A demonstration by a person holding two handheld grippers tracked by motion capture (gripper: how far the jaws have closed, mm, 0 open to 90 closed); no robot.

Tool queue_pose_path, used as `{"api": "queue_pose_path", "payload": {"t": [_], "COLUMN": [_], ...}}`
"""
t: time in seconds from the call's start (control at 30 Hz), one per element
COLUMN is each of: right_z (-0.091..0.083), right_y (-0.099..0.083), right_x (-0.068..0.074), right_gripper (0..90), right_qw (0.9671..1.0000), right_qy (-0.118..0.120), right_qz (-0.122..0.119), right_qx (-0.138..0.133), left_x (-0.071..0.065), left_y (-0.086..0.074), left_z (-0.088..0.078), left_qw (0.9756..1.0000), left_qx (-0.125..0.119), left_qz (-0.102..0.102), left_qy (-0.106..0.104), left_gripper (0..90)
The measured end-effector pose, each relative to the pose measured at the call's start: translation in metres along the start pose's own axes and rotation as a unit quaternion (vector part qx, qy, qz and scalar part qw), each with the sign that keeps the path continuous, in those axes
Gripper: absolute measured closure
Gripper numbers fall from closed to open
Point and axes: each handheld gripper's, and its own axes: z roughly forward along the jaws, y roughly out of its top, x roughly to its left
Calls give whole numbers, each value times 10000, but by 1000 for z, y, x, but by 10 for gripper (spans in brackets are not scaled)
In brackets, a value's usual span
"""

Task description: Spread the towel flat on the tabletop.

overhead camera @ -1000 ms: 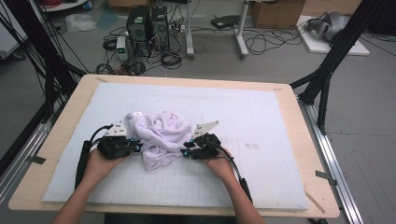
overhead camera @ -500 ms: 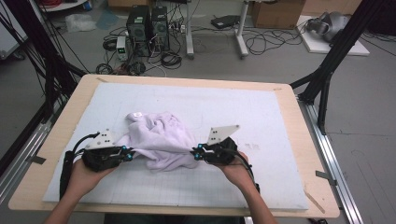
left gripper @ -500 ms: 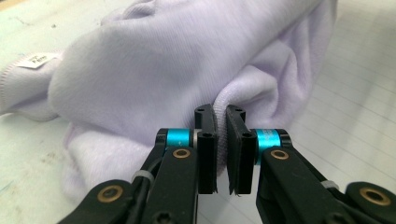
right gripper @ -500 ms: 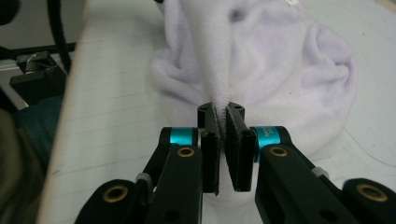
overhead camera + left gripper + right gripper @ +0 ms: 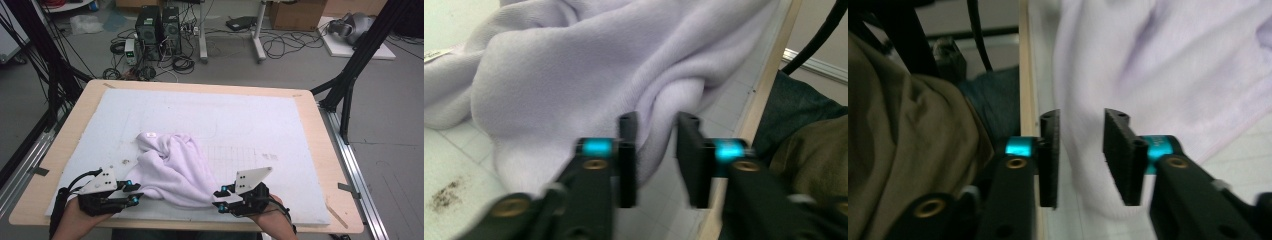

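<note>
A lilac fleece cloth (image 5: 172, 167) lies bunched on the white mat, its near edge drawn out toward the table's front, a white label (image 5: 150, 134) at its far corner. My left gripper (image 5: 134, 193) sits at the cloth's near-left edge. Its jaws have just been opening, and a fold of the cloth (image 5: 549, 75) lies in the gap, not pressed by the pads. My right gripper (image 5: 219, 199) is at the near-right edge. Its jaws too have just been opening, and the cloth's hem (image 5: 1158, 75) runs loose between them.
The white mat (image 5: 280, 125) covers most of the wooden table (image 5: 322, 165). The table's front edge (image 5: 1024, 75) is close behind both grippers, with the person's clothing (image 5: 903, 150) just beyond it. Black frame posts (image 5: 350, 80) stand at both sides; computers and cables lie on the floor beyond.
Both hands moved back toward the table's front edge and apart, dragging the cloth nearer and stretching its near edge. Both pairs of jaws then opened off the cloth.
</note>
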Motion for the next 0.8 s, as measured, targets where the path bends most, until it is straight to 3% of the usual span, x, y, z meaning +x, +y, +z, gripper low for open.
{"api": "queue_pose_path", "payload": {"t": [0.1,0.17,0.23,0.3,0.33,0.37,0.4,0.43,0.53,0.6,0.67,0.7,0.8], "right_z": [-6,-6,7,13,20,39,44,51,67,70,82,84,83], "right_y": [5,10,14,15,15,15,14,12,7,5,0,-2,-4], "right_x": [-9,-24,-46,-51,-59,-74,-80,-86,-101,-103,-109,-110,-113], "right_gripper": [612,597,588,583,581,581,581,585,592,593,593,595,650], "right_qw": [9996,9986,9972,9972,9970,9960,9957,9954,9942,9941,9927,9924,9928], "right_qy": [-164,-442,-661,-663,-697,-842,-862,-853,-882,-858,-879,-862,-849], "right_qz": [72,102,243,270,271,277,293,386,522,553,524,531,615], "right_qx": [-214,-255,-264,-231,-190,105,161,217,338,372,633,693,577], "left_x": [7,13,25,31,38,47,47,55,66,68,72,72,70], "left_y": [3,8,14,16,17,19,19,20,17,15,6,6,2], "left_z": [-5,-6,1,5,12,24,24,37,56,63,80,80,82], "left_qw": [9997,9993,9984,9983,9983,9983,9983,9982,9979,9978,9967,9967,9972], "left_qx": [-171,-284,-379,-372,-318,-229,-229,-133,63,165,429,429,448], "left_qz": [-95,-119,-200,-242,-276,-355,-355,-418,-517,-531,-683,-683,-586], "left_qy": [145,205,357,376,400,411,411,406,381,372,115,115,152], "left_gripper": [543,519,500,499,499,504,508,516,518,519,530,539,599]}}
